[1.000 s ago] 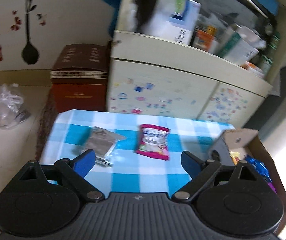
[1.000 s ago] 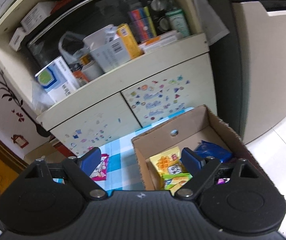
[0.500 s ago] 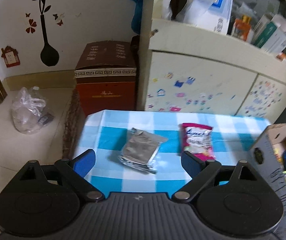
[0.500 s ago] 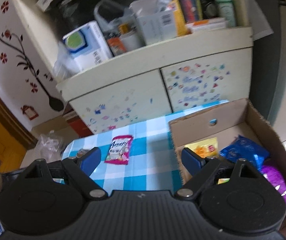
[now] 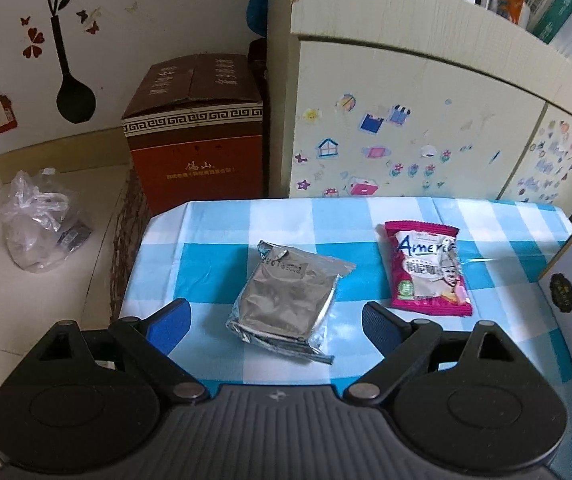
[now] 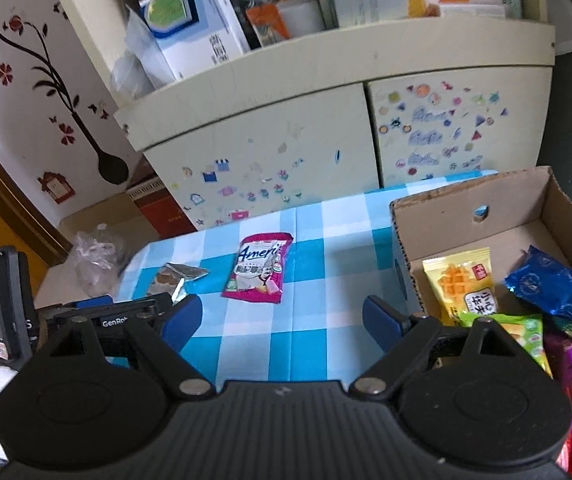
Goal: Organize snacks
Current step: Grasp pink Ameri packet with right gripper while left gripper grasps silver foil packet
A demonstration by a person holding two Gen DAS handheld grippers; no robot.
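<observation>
the cupboard (image 5: 425, 112) with stickers on its doors stands behind everything, and in front of it my bench (image 5: 214, 236) under a blue and white checked cloth. at the right end of the bench sits the cardboard box (image 6: 437, 200), open on top, with several snack packets already lying inside: a yellow one (image 6: 461, 280), a blue one (image 6: 549, 292), a green and a purple one nearer me.

two snacks are not yet in the box. the pink packet (image 5: 425, 268) lies flat near the middle of the cloth, apart from the box. the silver packet (image 5: 286, 296) lies flat just to its left, near the left edge, its crimped end toward me.

my left tool (image 5: 276, 320) hangs over the silver packet with its jaws wide apart and nothing in them; the packet shows between the two blue pads, not touched. my right tool (image 6: 282, 320) is also spread wide and empty, pointing at the bare cloth between the pink packet and the box.

i judge the step in hand is picking up the silver packet with my left. to do it well i should come down squarely, one pad on each long side, and pinch the body or the crimped end firmly, since foil is slick and flat. my right can take the pink one.
</observation>
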